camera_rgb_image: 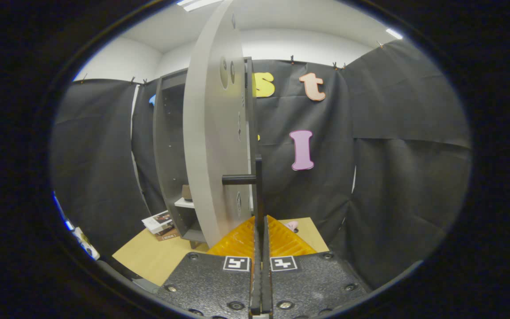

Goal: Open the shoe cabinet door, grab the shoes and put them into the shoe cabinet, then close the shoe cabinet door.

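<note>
Black cloth walls back the grey shoe cabinet (168, 155); its open door (210, 146) stands edge-on, tool (260, 230) clenched on the door handle (258, 186). Books (161, 223) lie beside it on the worktop (157, 257).

Small pink thing (291, 225) (half-hidden) beyond the fingers, unidentifiable.

A light wooden bench (157, 259) is lying across the lower middle of the frame, carrying the grey shoe cabinet (171, 150) and a stack of books (161, 225) at its left.

The hand-held gripper (260, 230) is pinching the cabinet door's dark handle (258, 186).
</note>
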Demonstrator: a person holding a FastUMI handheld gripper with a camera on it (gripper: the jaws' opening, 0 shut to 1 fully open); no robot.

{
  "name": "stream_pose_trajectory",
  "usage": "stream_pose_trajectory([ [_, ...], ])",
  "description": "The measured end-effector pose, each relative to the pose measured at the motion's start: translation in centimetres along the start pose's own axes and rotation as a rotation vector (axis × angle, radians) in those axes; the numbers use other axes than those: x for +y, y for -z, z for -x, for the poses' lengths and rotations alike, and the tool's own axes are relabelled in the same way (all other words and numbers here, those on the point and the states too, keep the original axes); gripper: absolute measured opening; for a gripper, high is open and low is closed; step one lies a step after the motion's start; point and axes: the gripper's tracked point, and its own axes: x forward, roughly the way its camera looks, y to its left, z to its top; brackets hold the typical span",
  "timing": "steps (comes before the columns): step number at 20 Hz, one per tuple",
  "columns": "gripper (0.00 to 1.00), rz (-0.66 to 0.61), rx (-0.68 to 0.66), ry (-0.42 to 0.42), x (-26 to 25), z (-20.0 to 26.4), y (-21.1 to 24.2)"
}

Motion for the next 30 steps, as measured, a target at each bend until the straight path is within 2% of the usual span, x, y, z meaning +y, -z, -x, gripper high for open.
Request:
stream_pose_trajectory([
  [2,0.04,-0.005,0.007,-0.028,0.4,-0.1,0.0],
  [7,0.06,-0.027,0.008,-0.013,0.0,0.2,0.2],
  [11,0.15,0.027,0.002,0.04,-1.7,1.8,0.4],
  [15,0.43,0.017,0.042,0.092,-2.2,3.1,1.9],
  [19,0.71,-0.027,0.103,0.095,-0.7,4.6,3.9],
  [22,0.83,-0.01,0.17,0.078,0.6,5.4,5.9],
  [27,0.85,0.021,0.264,-0.011,2.9,5.6,8.8],
  [30,0.85,0.028,0.312,-0.032,4.2,4.8,11.0],
])
